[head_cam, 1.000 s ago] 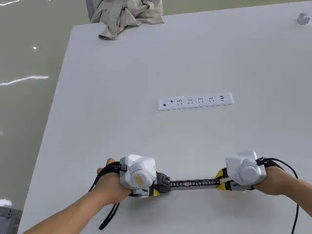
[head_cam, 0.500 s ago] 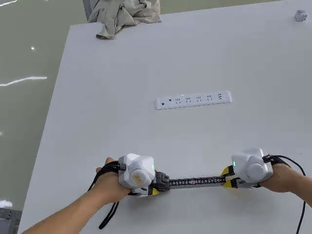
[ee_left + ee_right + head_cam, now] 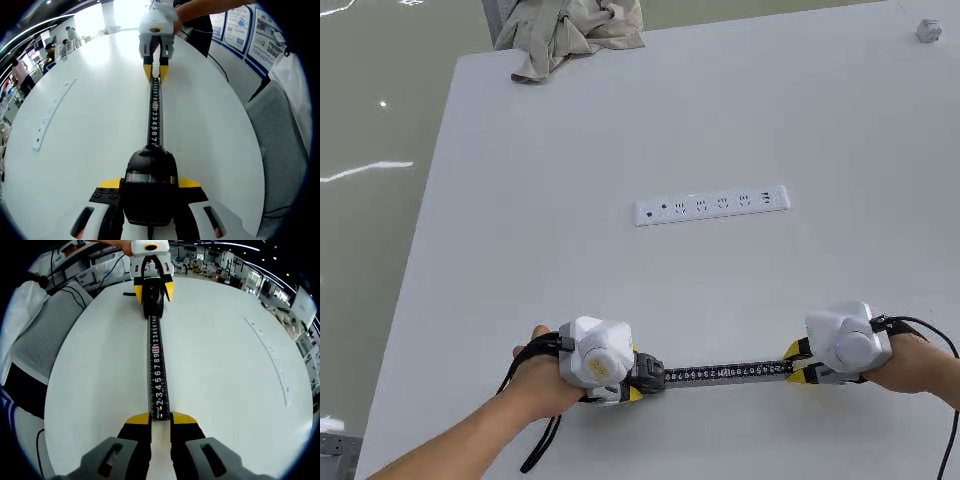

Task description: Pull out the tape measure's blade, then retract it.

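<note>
The tape measure's case (image 3: 648, 373) lies near the worktop's (image 3: 620, 130) front edge, left of the middle. The left gripper (image 3: 150, 187) is clamped on it, with a yellow-tipped jaw pressed against each side of the black case. The blade (image 3: 725, 373) runs out of the case to the right, parallel to the front edge and low over the surface, black with white numerals. Its free end sits between the jaws of the right gripper (image 3: 161, 419), which are closed on the tip with only a narrow slit left between them.

Compared with a second ago, the right gripper is farther toward the right edge and more blade shows between the two grippers. The drawn-out stretch is clearly longer than it was half a second ago as well. The left gripper keeps the case at the same spot near the front edge. The head camera has drifted a little, so the whole scene sits slightly up and to the left.

A white power strip (image 3: 712, 205) lies flat at the middle of the worktop, roughly parallel to the blade and well apart from it. A crumpled beige cloth (image 3: 570, 30) hangs over the far edge near the far left corner. A small pale object (image 3: 928, 30), too small to identify, rests by the far right corner.
</note>
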### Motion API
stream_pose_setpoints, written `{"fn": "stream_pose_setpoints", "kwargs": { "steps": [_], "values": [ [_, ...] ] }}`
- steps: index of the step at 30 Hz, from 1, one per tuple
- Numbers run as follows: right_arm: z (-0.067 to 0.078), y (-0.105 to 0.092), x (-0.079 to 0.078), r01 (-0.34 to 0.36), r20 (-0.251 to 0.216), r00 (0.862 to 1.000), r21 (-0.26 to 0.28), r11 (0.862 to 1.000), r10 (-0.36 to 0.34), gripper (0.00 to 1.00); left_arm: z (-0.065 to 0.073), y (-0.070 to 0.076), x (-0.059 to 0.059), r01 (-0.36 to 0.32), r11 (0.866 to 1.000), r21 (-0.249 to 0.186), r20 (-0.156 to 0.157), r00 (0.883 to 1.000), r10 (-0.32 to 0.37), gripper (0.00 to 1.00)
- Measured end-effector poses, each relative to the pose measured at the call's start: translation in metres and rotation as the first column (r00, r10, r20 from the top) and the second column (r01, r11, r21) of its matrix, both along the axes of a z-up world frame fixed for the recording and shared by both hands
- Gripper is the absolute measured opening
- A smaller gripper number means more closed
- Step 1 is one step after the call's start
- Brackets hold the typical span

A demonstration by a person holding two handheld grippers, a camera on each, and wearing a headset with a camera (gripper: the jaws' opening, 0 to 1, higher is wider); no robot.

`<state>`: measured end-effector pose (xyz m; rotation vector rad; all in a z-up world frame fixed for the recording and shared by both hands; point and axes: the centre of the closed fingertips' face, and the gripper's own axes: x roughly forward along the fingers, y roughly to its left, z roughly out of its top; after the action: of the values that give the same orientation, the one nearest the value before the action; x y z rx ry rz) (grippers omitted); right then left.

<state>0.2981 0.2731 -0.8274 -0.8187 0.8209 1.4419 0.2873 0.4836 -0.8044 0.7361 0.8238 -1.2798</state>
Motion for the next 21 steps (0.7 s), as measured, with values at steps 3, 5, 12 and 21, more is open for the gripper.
{"fn": "stream_pose_setpoints", "kwargs": {
  "steps": [3,5,12,21],
  "values": [
    [0.001,-0.002,0.000,0.002,0.000,1.000,-0.001,1.000,-0.002,0.13,0.001,0.000,0.000,0.000,1.000,0.001,-0.001,1.000,0.000,0.36],
    [0.000,-0.004,0.000,0.003,-0.001,1.000,-0.002,1.000,-0.003,0.13,0.001,0.000,0.000,0.000,1.000,0.001,-0.001,1.000,0.000,0.36],
    [0.002,-0.012,0.000,0.008,0.000,1.000,-0.007,1.000,-0.008,0.13,0.001,0.000,-0.001,0.005,1.000,0.008,0.001,1.000,-0.005,0.36],
    [0.001,-0.022,-0.001,0.018,-0.002,1.000,-0.013,1.000,-0.018,0.13,0.001,0.000,-0.001,0.005,1.000,0.010,-0.001,1.000,-0.005,0.36]
  ]
}}
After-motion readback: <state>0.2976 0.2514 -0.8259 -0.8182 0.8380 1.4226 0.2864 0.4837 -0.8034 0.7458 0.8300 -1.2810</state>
